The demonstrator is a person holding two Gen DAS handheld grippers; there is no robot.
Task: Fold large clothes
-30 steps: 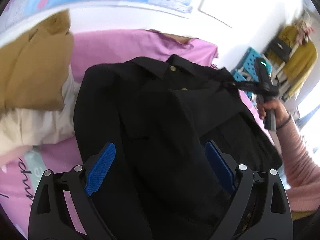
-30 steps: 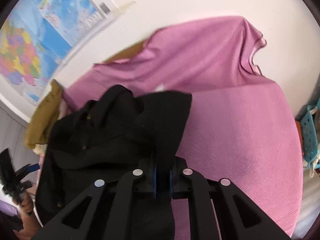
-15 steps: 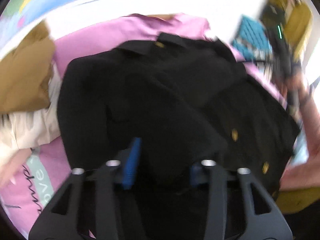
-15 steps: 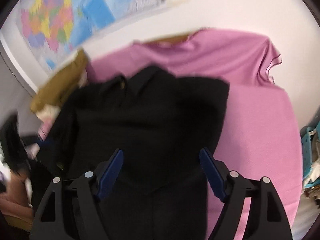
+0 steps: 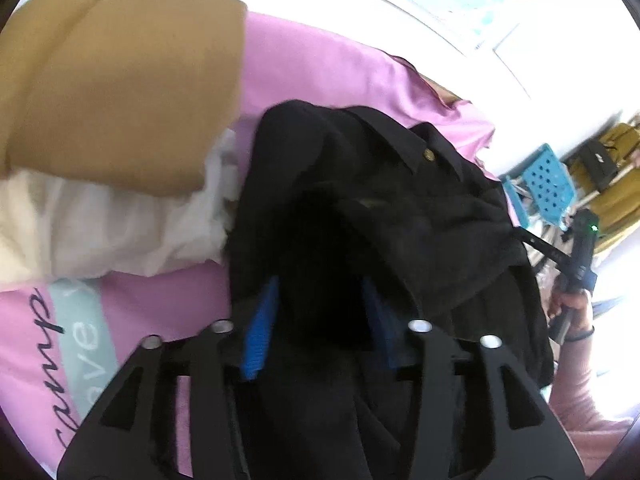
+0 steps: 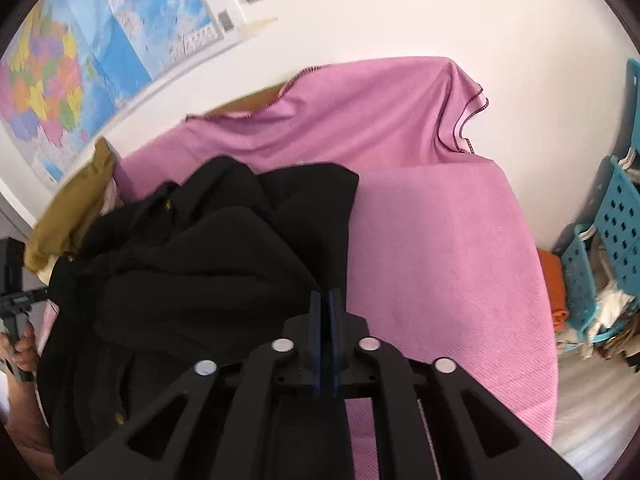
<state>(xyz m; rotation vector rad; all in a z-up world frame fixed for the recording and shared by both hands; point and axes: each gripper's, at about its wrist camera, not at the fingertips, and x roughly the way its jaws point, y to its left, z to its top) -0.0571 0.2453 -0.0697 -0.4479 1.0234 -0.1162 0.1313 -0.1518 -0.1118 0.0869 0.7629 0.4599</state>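
In the left wrist view, a mustard-yellow garment (image 5: pixel 120 80) fills the upper left of the frame, lying on a heap of white cloth (image 5: pixel 100 224) below it. Under both runs a pink cover (image 5: pixel 320 68), with a pale green band bearing dark script at the lower left. The black coat (image 5: pixel 380 216) sits in the middle of the frame, bunched up, with a brass button showing near its collar. The left gripper (image 5: pixel 320 316) comes up from the bottom edge; its jaws have just opened further and now stand about half apart, with a thick fold of the coat between the blue pads (image 5: pixel 260 328). Whether the pads press on the cloth cannot be told. At the right edge a hand (image 5: pixel 570 308) in a pink sleeve holds the other tool, and a blue perforated basket (image 5: pixel 550 184) stands behind it.

In the right wrist view, a coloured map (image 6: pixel 80 72) hangs at the upper left. The coat (image 6: pixel 192 264) lies in the left half of the frame on the pink cover (image 6: pixel 440 240), which spreads to the right and drapes up at the back. The right gripper (image 6: pixel 326 312), at lower centre, has just closed; its blue pads are almost together, nipping the coat's right-hand edge. Blue baskets (image 6: pixel 616 216) stand at the far right.
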